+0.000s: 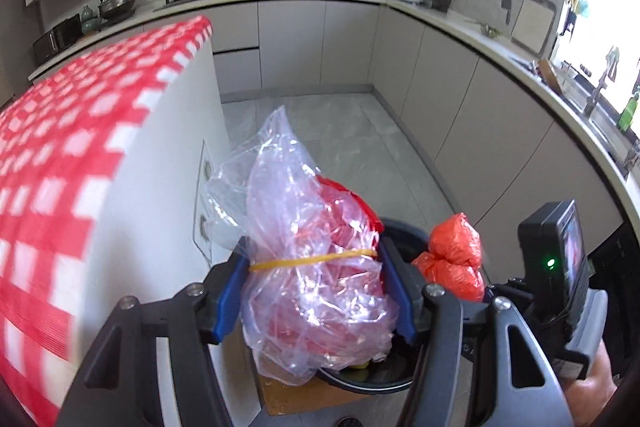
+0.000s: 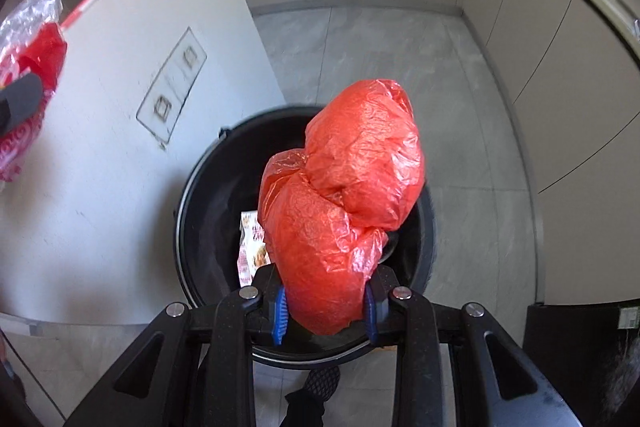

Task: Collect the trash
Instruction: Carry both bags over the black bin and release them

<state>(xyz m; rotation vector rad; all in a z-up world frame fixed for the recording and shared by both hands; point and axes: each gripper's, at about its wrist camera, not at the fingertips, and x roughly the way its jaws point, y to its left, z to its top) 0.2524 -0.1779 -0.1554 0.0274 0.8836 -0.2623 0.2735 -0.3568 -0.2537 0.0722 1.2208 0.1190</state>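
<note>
The left tongs (image 1: 316, 291) were closed partway on a clear plastic bag (image 1: 312, 247) stuffed with red wrapping and cinched by a yellow rubber band (image 1: 316, 259); the blue pads (image 1: 230, 291) pressed the bag from both sides, and its loose top stood up beyond the tips. Directly beyond and below these tongs sat a black round trash bin (image 1: 404, 239), its rim showing on either side of the bag. To their left rose a white cabinet side topped by a red-and-white checked cloth (image 1: 72, 131). To their right, the right tongs (image 1: 456, 287) appeared from the side with a person's hand (image 1: 592, 391) on the handle.

The right tongs (image 2: 325, 309) were clamped nearly shut on a crumpled orange-red plastic bag (image 2: 344, 199), which bulged out past the tips and hung above the open mouth of the trash bin (image 2: 208, 203). Inside the bin, just left of those tongs' tips, lay a printed snack wrapper (image 2: 250, 251). Far to the left of them, the clear bag (image 2: 32, 23) showed at the edge. Grey floor tiles (image 2: 360, 47) lay beyond the bin.
</note>
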